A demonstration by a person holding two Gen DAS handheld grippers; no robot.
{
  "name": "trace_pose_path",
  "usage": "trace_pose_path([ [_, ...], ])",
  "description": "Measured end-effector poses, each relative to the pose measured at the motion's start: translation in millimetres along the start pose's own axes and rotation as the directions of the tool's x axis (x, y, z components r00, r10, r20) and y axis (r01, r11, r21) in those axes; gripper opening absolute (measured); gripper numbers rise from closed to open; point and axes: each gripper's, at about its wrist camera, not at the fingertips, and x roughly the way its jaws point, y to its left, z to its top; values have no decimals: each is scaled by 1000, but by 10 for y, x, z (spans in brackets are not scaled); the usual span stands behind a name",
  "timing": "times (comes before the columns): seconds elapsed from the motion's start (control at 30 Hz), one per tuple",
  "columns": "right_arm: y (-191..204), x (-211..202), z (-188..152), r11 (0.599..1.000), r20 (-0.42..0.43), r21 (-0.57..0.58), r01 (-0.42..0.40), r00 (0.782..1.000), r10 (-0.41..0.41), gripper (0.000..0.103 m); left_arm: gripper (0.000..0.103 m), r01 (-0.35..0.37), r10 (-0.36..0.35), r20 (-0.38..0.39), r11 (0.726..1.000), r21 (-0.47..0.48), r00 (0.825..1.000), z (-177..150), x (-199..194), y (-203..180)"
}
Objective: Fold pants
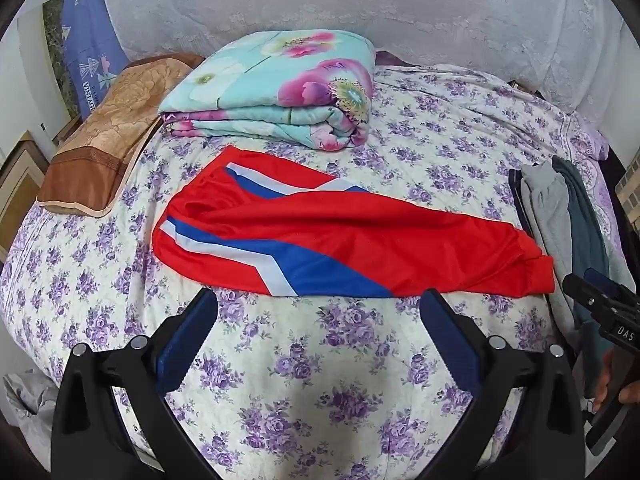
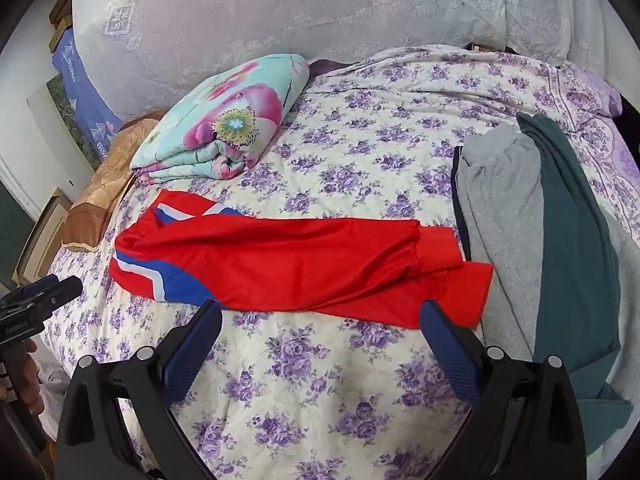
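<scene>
Red pants (image 1: 360,240) with blue and white side stripes lie lengthwise on the floral bedspread (image 1: 320,380), legs laid one over the other, waist to the left and cuffs to the right. They also show in the right wrist view (image 2: 300,268). My left gripper (image 1: 320,300) is open and empty, hovering just in front of the pants' near edge. My right gripper (image 2: 320,312) is open and empty, in front of the near edge towards the cuffs. The right gripper also shows at the right edge of the left wrist view (image 1: 600,304), jaw state unclear there.
A folded floral quilt (image 1: 276,92) lies behind the pants. A brown pillow (image 1: 108,136) is at the back left. Grey (image 2: 496,232) and dark green (image 2: 572,240) garments lie at the right. A lace-covered headboard (image 1: 360,8) stands at the back.
</scene>
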Motion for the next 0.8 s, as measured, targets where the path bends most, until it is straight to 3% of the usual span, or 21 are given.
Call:
trace_pose_path([
  [0.8, -41, 34, 10, 1000, -10, 9, -5, 1000, 5, 100, 99, -13, 13, -10, 1000, 5, 1000, -29, 25, 10],
])
